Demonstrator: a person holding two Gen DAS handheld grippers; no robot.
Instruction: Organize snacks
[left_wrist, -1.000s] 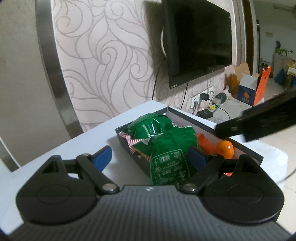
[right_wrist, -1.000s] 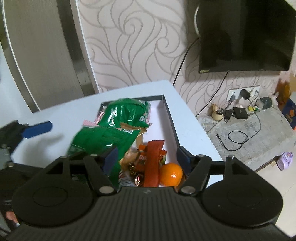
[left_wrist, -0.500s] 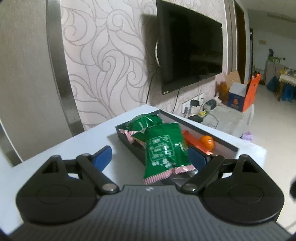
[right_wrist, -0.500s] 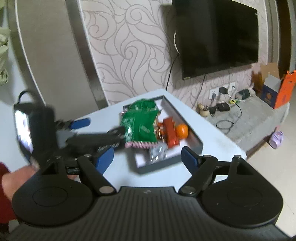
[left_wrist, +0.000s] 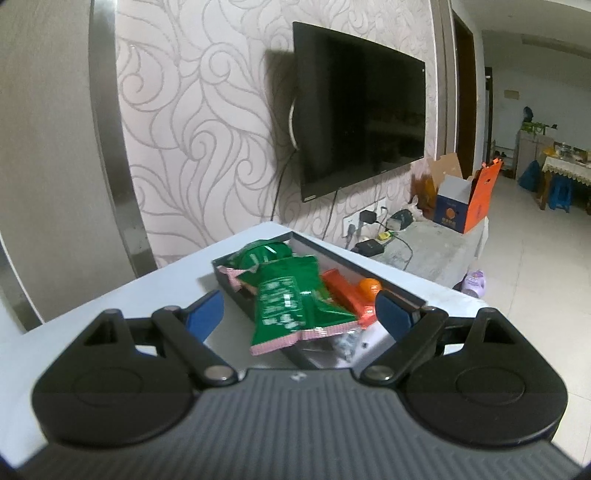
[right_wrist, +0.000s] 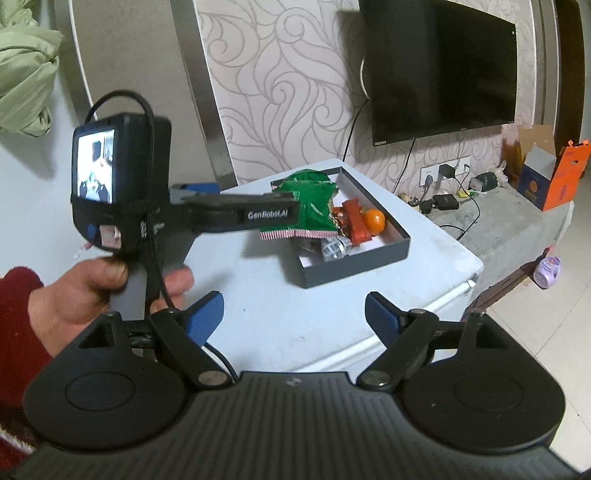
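A dark grey box (right_wrist: 354, 260) with a white floor stands on the white table (right_wrist: 295, 317). It holds two green snack bags (right_wrist: 314, 212), an orange-red wrapped bar (right_wrist: 356, 221), a small orange (right_wrist: 373, 220) and silver-wrapped sweets (right_wrist: 334, 249). In the left wrist view the front green bag (left_wrist: 291, 306) overhangs the box's near edge (left_wrist: 295, 356), with the bar (left_wrist: 343, 291) and orange (left_wrist: 369, 286) behind. My left gripper (left_wrist: 297, 308) is open and empty, just short of the box. My right gripper (right_wrist: 293, 312) is open and empty, farther back over the table.
The left gripper's body (right_wrist: 236, 216) and the hand (right_wrist: 92, 291) holding it fill the left of the right wrist view. A wall-mounted TV (right_wrist: 439, 70) hangs behind the table. A low bench (right_wrist: 517, 210) with chargers and an orange carton (right_wrist: 554, 177) stands to the right.
Both grippers have pulled back from the box. The right gripper, earlier right over the snacks, is now well behind the table edge. Both stay open and empty.
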